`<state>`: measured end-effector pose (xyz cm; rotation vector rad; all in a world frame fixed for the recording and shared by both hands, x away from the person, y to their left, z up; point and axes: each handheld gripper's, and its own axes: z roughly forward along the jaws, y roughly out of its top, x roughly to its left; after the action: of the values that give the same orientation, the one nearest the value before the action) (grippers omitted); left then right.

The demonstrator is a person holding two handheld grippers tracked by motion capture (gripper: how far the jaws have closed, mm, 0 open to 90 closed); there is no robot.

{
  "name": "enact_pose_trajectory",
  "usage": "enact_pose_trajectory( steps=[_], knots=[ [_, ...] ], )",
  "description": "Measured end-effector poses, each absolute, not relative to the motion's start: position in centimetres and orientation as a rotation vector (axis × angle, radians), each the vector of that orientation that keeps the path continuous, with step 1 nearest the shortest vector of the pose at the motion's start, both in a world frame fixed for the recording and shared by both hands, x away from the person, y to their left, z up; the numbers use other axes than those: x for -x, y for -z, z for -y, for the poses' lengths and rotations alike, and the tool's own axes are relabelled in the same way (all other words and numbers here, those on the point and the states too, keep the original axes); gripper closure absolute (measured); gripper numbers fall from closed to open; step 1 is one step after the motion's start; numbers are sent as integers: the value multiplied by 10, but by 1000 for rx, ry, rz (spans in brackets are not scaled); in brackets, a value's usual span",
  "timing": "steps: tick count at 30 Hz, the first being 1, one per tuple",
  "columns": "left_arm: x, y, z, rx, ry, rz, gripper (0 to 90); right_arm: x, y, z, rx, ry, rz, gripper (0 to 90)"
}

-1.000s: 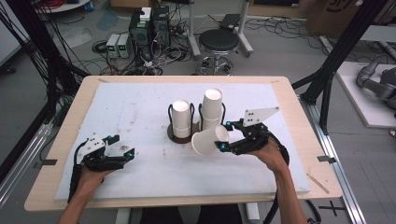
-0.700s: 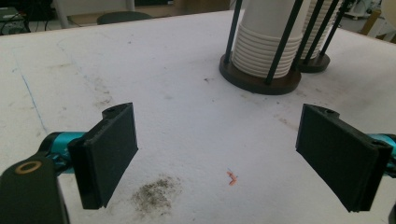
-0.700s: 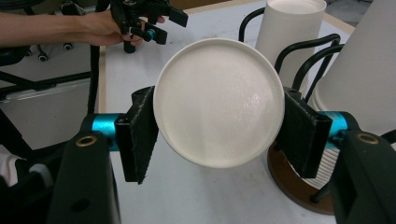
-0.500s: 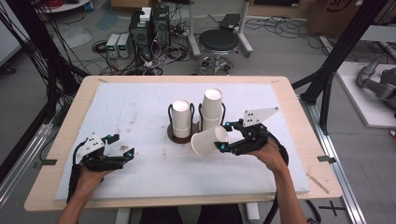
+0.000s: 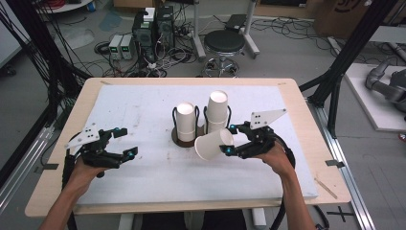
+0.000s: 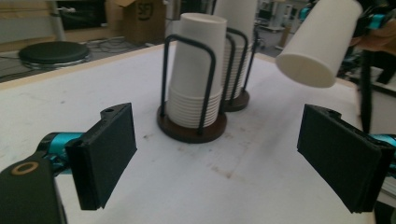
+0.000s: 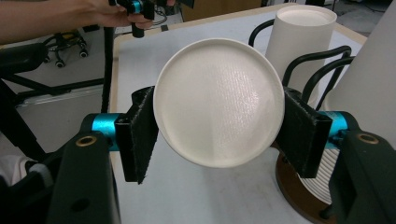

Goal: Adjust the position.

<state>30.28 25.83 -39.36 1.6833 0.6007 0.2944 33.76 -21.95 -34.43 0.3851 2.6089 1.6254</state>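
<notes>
Resting near the table's [image 5: 57, 191] left front edge, the left gripper [image 5: 119, 143] has its jaws wide and bare. Two cup stacks [image 5: 186, 122] stand in wire holders at the table's middle. Just right of them, the right gripper [image 5: 229, 140] clamps one cup [image 5: 210, 143] sideways, lifted clear. Likely step: carrying a pulled cup; next it needs righting and setting down.

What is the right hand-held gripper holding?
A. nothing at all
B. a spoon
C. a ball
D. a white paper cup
D. The right hand-held gripper has its two black jaws pressed on the sides of a white paper cup, held lying sideways in the air beside the cup stacks in their wire holders.
</notes>
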Motion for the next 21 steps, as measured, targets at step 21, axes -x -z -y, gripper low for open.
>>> enact_pose_trajectory(
  steps=[21],
  knots=[
    [-319,376,-202,-1742,-174,-441,115,-339,346,208,-356,-1666,-2588,358]
  ],
)
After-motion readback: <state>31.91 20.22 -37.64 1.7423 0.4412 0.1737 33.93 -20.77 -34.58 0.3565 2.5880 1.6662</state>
